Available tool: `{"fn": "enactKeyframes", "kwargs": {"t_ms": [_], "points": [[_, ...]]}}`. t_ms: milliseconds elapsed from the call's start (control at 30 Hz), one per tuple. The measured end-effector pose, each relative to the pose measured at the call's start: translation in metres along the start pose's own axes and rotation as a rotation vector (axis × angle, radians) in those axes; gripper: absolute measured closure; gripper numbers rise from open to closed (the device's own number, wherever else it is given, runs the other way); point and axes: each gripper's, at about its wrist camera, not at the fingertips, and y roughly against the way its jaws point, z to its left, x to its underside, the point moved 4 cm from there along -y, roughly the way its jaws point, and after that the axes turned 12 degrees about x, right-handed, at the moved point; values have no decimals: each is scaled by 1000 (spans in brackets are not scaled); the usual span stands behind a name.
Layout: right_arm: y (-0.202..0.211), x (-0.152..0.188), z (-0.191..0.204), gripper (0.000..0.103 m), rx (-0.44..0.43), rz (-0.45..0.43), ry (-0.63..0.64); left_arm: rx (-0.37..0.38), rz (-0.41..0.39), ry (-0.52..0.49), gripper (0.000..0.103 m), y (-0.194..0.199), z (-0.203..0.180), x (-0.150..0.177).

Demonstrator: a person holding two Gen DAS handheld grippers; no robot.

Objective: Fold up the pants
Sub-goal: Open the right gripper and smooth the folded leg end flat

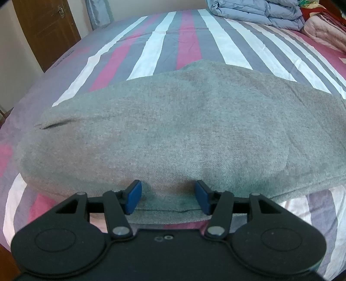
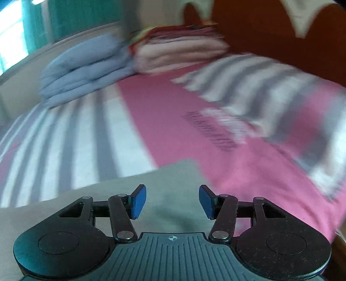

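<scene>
Grey pants [image 1: 173, 129] lie folded across a striped bedsheet [image 1: 186, 43] and fill the middle of the left wrist view. My left gripper [image 1: 168, 197] is open, its blue pads either side of the pants' near edge, low against the cloth. In the right wrist view, which is motion-blurred, a corner of the grey pants [image 2: 168, 181] lies under my right gripper [image 2: 172, 201], which is open and empty just above the cloth.
A folded blue quilt [image 1: 255, 10] and pink bedding [image 1: 324, 32] are stacked at the head of the bed; both show in the right wrist view, quilt [image 2: 86, 67], pink bedding [image 2: 181, 51]. A wooden door [image 1: 43, 28] stands far left. A wooden headboard [image 2: 270, 32] runs behind.
</scene>
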Motion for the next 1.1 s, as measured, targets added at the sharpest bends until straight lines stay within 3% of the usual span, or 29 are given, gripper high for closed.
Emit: {"fn": "enactKeyframes", "kwargs": {"t_ms": [167,233,300,367,400,533,700,833,900,967,1100], "points": [[-49,6,29,49,-102,142,33,-9,4,-4,54,-1,0,-1],[-69,13,17,49,0,177,85,-12,7,-5,54,-1,-1,-1],[-78,15,-12,50,76,171,50,-18,7,-15,53,-2,-1,-2],[-78,12,-32,49,209,158,62,-25,6,-19,50,-2,0,-2],[-74,11,-40,49,210,153,60,-25,6,-17,49,-2,0,-2],[-37,10,-55,49,83,127,-18,-22,6,-12,49,-1,1,-1],[-20,25,-61,49,-48,236,-221,-23,3,-19,48,0,1,0],[-20,33,-63,50,-28,288,-299,-17,2,-12,48,0,2,0],[-18,28,-65,56,-39,266,-304,-21,0,-18,46,0,2,0],[-19,24,-66,92,-59,265,-341,-24,-2,-14,46,0,1,0],[-42,26,-66,92,-80,345,-448,-24,-4,-7,46,1,1,1]]}}
